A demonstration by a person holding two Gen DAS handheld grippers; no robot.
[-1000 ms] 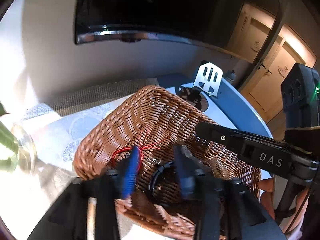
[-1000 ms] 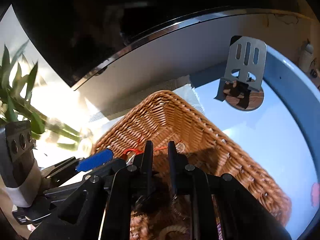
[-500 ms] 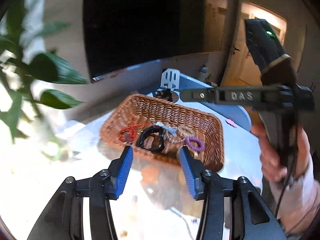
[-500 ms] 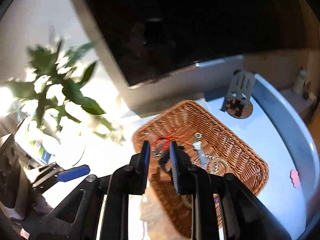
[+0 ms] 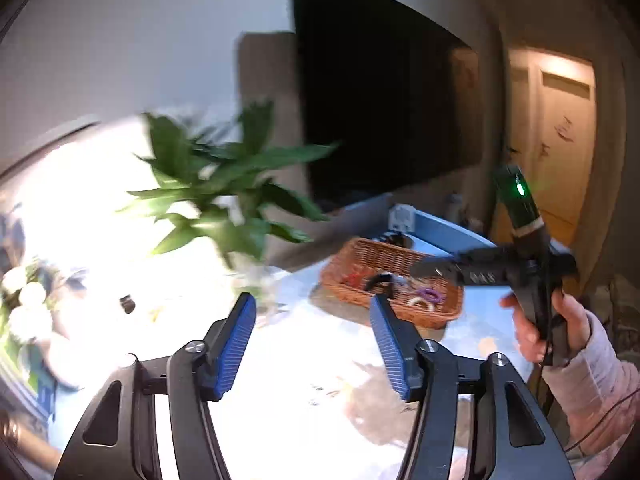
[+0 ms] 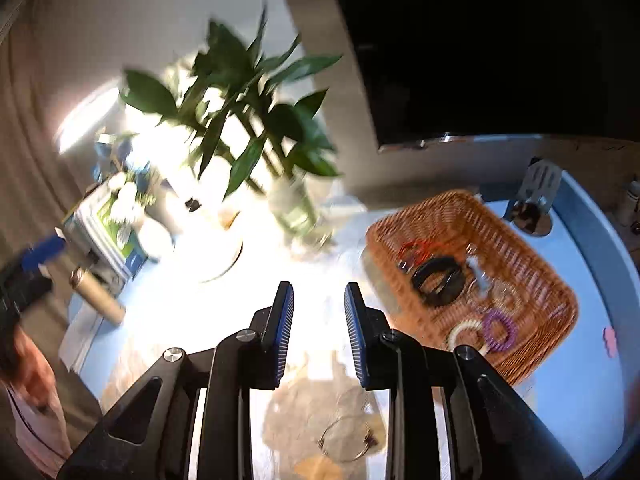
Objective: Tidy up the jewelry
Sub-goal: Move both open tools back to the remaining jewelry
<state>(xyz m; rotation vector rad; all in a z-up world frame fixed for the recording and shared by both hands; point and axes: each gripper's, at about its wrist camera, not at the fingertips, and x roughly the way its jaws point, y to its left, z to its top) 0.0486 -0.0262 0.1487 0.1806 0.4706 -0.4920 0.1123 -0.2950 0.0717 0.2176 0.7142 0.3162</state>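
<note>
Motion blur smears the plant (image 6: pixel 240 120) in both views, so its leaves and the glass vase (image 6: pixel 296 208) run into streaks. Sunlight burns out the middle of the counter (image 5: pixel 304 360), and what lies there cannot be read. In the left wrist view the jewelry inside the wicker basket (image 5: pixel 432 320) is too small to sort out. The right hand-held gripper (image 5: pixel 416 269) crosses the basket's far side and hides it. The picture edge cuts off the person's sleeve (image 5: pixel 596 384).

Home: television (image 5: pixel 384 120), houseplant (image 6: pixel 248 120)
</note>
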